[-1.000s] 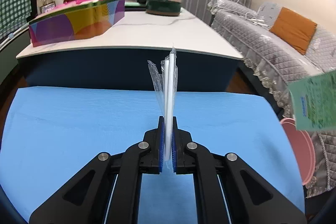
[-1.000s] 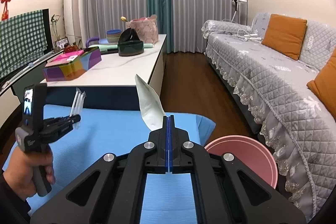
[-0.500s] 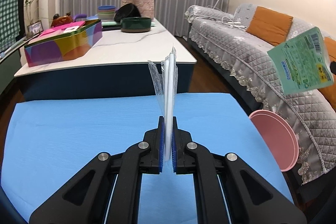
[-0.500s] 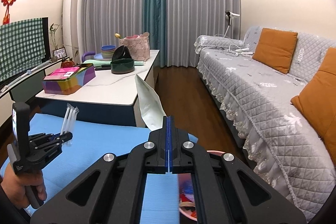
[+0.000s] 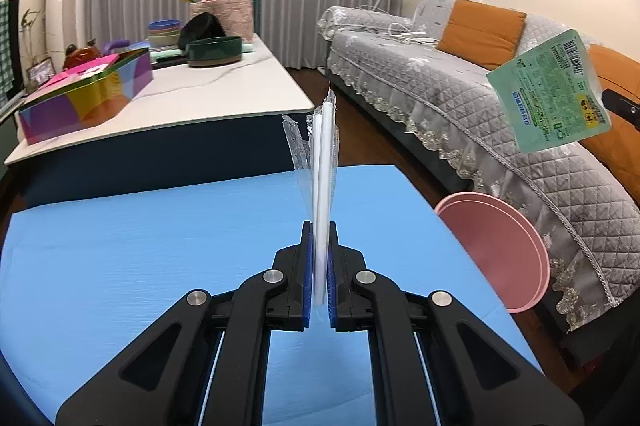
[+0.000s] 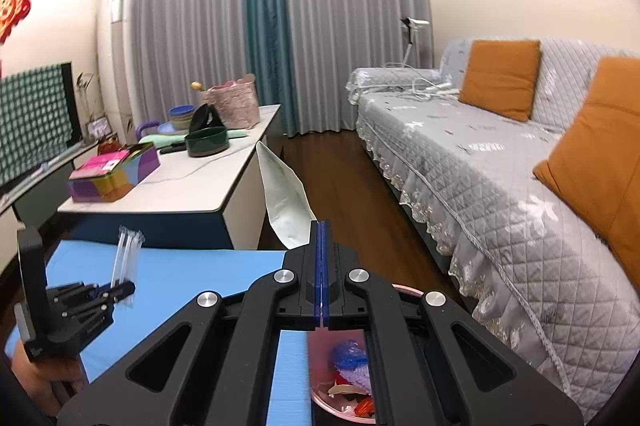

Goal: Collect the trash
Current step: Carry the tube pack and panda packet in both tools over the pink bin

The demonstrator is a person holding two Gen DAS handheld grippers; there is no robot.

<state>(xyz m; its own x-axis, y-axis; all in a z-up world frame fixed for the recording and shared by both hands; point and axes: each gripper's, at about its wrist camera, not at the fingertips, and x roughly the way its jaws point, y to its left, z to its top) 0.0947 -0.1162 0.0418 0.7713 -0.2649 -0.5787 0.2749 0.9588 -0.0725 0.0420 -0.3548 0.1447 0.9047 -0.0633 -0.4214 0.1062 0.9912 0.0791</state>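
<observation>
My left gripper [image 5: 319, 246] is shut on a clear plastic wrapper with white straws [image 5: 322, 162], held upright above the blue table [image 5: 140, 246]. It also shows in the right wrist view [image 6: 120, 290] with the wrapper [image 6: 127, 252]. My right gripper [image 6: 322, 246] is shut on a pale green pouch [image 6: 285, 204], held above the pink bin [image 6: 348, 378], which holds scraps. In the left wrist view the pouch [image 5: 550, 92] hangs high at the right, above the pink bin [image 5: 496, 250] beside the table.
A white coffee table [image 5: 192, 98] carries a colourful box [image 5: 86, 94], a dark green bowl [image 5: 216, 51] and other dishes. A grey quilted sofa [image 5: 460, 94] with orange cushions [image 6: 500, 82] runs along the right. Dark wood floor lies between.
My right gripper has risen and moved right with the pouch, now over the pink bin. My left gripper has swung right with the wrapper, bringing the bin and sofa into its view.
</observation>
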